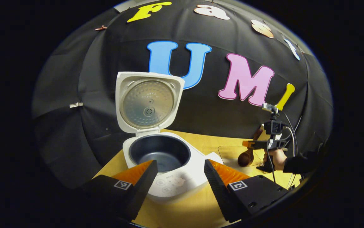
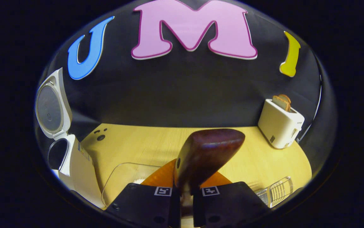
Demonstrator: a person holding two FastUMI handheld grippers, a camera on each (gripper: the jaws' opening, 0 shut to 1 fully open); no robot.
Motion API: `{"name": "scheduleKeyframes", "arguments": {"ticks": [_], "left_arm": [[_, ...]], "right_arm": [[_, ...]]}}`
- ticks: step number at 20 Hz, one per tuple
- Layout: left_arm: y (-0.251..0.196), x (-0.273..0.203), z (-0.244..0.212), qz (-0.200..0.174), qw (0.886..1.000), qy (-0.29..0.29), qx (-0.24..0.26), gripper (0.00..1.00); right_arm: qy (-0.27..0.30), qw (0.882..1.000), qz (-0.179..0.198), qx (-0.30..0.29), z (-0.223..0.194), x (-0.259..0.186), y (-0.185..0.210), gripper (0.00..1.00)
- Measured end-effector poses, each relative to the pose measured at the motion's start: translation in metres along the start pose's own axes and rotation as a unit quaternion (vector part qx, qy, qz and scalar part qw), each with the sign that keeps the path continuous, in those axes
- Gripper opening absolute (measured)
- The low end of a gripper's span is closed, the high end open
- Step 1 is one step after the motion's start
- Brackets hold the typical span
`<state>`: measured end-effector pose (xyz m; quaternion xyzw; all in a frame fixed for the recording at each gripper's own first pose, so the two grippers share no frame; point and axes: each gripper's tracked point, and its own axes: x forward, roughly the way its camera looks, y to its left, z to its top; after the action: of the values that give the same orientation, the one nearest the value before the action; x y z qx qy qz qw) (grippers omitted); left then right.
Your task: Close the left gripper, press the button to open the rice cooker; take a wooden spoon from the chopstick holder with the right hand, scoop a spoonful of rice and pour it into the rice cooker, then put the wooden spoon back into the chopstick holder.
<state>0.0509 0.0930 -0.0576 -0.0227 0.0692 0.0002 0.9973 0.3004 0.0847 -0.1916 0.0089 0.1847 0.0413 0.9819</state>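
In the left gripper view the left gripper hangs with its ridged, wedge-shaped fingers spread wide and nothing between them; each carries a square black-and-white marker tag. Just beyond them sits the rice cooker, smooth white plastic, its front panel printed with faint markings too small to read, lid upright with a dimpled metal inner plate, dark round pot bare. Farther right, a hand holds the right gripper, whose fingers pinch the wooden spoon, glossy dark-brown, above a clear container on the pale wood-grain table. A wire chopstick holder stands nearby, a white toaster with bread beyond.
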Motion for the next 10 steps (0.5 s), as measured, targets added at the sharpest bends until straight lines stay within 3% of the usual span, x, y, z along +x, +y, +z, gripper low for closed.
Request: {"name": "scheduleKeyframes", "arguments": {"ticks": [5,6,8,9,10], "left_arm": [[0.010,0.002,-0.002,0.002,1.000,0.002,-0.004,0.96],[0.012,0.004,-0.003,0.004,1.000,0.004,-0.002,0.92],[0.015,0.004,-0.001,0.005,1.000,0.003,-0.008,0.96],[0.016,0.004,0.000,0.005,1.000,0.001,-0.013,0.92],[0.017,0.005,0.001,0.006,1.000,0.001,-0.019,0.96]], "right_arm": [[0.021,0.999,0.008,0.044,-0.014,-0.010,0.016,0.19],[0.027,0.998,0.012,0.052,-0.017,-0.012,0.019,0.19],[0.039,0.997,0.020,0.068,-0.021,-0.014,0.027,0.19],[0.046,0.995,0.025,0.081,-0.024,-0.015,0.034,0.19],[0.053,0.993,0.029,0.097,-0.027,-0.016,0.042,0.19]]}}
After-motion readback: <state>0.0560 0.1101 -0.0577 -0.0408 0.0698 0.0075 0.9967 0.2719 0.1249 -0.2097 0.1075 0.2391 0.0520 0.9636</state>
